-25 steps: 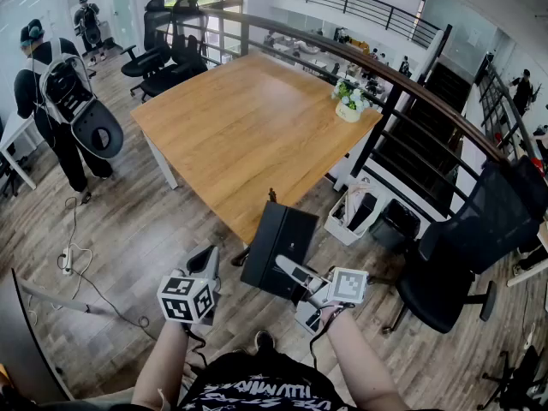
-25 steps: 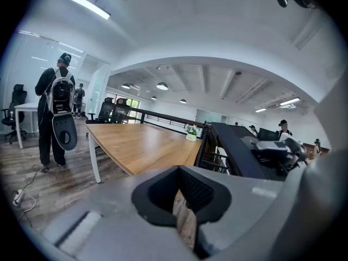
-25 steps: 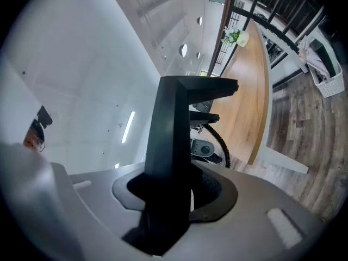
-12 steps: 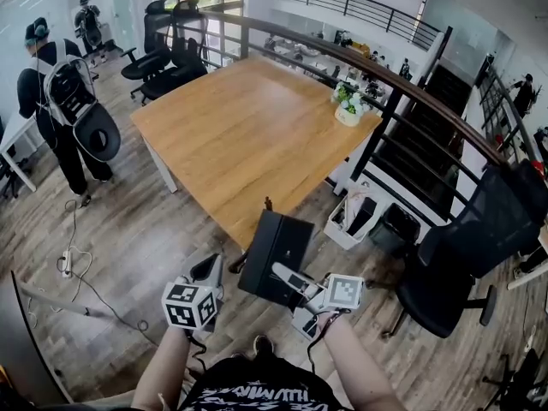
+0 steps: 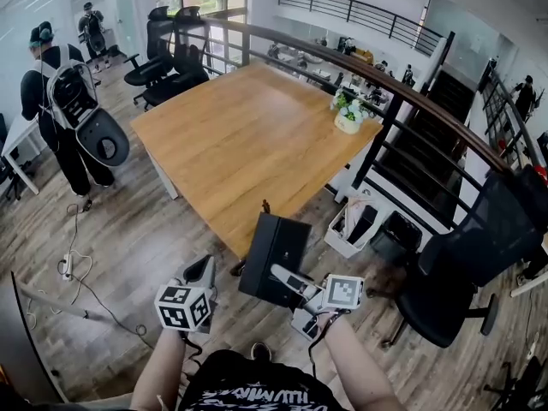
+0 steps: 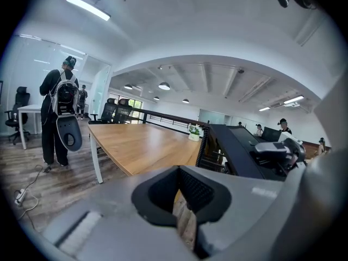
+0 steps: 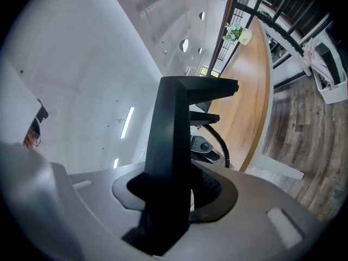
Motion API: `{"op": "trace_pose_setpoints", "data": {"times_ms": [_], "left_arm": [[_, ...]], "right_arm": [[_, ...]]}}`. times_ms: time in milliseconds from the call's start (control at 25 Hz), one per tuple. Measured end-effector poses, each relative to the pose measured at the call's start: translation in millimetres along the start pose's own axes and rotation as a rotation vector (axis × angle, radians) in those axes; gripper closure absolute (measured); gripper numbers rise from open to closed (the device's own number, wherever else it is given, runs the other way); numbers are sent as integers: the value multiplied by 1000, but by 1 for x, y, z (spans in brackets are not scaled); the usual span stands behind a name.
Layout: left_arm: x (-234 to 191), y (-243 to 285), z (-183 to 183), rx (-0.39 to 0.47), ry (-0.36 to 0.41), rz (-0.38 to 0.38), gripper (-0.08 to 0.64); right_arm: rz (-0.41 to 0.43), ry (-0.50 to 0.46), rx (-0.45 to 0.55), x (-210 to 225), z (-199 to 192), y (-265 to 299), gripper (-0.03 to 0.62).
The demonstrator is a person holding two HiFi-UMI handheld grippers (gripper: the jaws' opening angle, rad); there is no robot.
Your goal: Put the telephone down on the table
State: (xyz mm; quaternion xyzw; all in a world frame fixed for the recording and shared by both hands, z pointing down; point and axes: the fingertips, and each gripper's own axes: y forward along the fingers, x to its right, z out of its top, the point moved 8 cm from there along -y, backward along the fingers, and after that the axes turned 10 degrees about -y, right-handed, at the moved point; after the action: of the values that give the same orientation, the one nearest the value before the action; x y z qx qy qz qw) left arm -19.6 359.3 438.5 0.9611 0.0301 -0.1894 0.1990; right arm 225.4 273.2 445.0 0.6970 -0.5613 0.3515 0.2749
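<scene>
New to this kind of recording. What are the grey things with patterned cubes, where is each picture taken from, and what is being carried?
There is no robot here. A person holds a hand-held gripper in each hand, and the patterned cubes are part of those grippers. The head view comes from a camera on the person's head, looking steeply down. The other two views come from cameras riding on each gripper, looking along its jaws.

The right gripper is clamped on a black telephone, held in the air by the near corner of the wooden table. Its curly cord shows in the right gripper view. The left gripper holds nothing, and its jaws are close together. A small potted plant stands at the table's far edge.
</scene>
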Motion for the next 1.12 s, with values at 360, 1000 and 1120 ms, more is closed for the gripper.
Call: {"op": "trace_pose_setpoints", "data": {"times_ms": [360,1000,1120], "left_arm": [[7,5,1,10,-6,29,558],[-28,77,40,12,-8,-17,558],[-46,104,59,12,-7,-30,558]], "right_arm": [[20,9,-6,11,12,-5,426],[-10,6,-3,57,56,41,426],[-16,11,16,71,74,64,426]]}}
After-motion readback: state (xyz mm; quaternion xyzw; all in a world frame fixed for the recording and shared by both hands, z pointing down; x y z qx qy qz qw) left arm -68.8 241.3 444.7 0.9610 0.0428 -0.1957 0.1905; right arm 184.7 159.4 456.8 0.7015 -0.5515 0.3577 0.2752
